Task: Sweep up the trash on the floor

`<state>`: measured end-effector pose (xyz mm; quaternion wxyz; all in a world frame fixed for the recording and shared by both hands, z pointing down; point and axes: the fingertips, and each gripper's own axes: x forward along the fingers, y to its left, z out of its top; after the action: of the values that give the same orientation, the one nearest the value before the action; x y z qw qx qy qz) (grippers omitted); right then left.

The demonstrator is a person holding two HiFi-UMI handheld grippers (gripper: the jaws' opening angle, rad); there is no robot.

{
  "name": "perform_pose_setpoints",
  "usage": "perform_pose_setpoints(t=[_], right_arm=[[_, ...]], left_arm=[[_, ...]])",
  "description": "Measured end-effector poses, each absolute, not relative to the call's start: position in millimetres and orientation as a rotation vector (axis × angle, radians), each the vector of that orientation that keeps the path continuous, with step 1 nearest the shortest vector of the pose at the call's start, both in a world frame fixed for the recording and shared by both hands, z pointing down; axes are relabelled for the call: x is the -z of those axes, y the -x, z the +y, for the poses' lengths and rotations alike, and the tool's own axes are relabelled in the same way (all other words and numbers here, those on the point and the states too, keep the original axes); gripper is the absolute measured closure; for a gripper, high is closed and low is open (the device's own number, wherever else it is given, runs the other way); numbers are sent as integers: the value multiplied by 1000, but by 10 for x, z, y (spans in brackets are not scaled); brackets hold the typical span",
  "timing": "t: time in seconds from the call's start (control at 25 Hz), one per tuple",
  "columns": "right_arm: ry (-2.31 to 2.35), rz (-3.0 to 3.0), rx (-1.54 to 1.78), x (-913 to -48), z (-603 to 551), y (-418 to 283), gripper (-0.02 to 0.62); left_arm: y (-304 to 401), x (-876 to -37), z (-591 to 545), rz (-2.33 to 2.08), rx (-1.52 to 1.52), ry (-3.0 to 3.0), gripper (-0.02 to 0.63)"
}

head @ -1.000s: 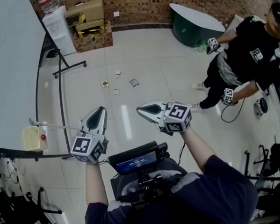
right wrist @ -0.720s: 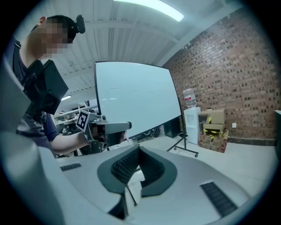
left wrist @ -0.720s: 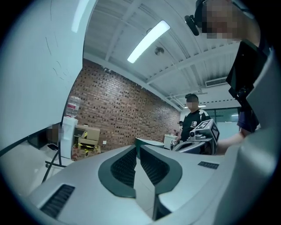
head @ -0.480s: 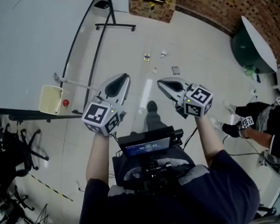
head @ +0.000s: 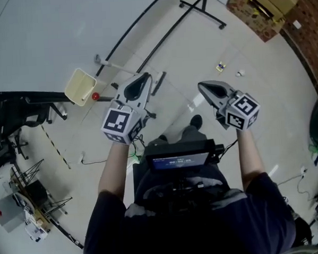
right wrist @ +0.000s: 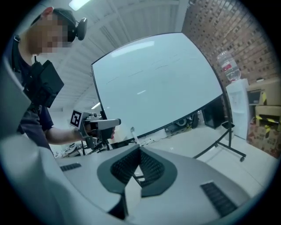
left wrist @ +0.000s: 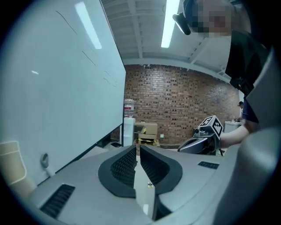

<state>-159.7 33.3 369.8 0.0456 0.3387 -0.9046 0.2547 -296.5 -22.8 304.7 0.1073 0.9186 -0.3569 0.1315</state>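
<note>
Beyond the right hand-held gripper (head: 203, 86), on the floor (head: 264, 97), lies trash (head: 220, 67).

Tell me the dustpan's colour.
The dustpan is pale yellow, seen best in the head view.

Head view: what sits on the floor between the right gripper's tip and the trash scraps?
Nothing. In the head view, only bare tile floor separates the right gripper, its jaws shut, from the trash scraps.
</note>
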Motion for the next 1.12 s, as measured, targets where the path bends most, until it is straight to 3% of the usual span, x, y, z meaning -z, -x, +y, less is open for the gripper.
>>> perform_pose_setpoints(t=[0.48, 0.92, 1.0, 1.08, 1.12], right_arm=[[-817, -2731, -783, -3989, -649, 2597, 573], [-635, -2662, -701, -4291, -992, 3314, 572], [-577, -2640, -670, -4369, -1025, 3462, 572], [-536, -2630, -668, -4419, -1036, 3533, 573], [-522, -2626, -669, -4440, -1035, 3539, 573]], left_arm=[[4654, -4225, -873, -1605, -387, -2250, 571], [4876, -4956, -1278, -1812, -359, -2216, 571], [4958, -5077, -1361, -1835, -369, -2180, 526], [4990, -5213, -1397, -1838, -409, -2152, 360], [4985, -5272, -1406, -1840, -438, -2150, 328]])
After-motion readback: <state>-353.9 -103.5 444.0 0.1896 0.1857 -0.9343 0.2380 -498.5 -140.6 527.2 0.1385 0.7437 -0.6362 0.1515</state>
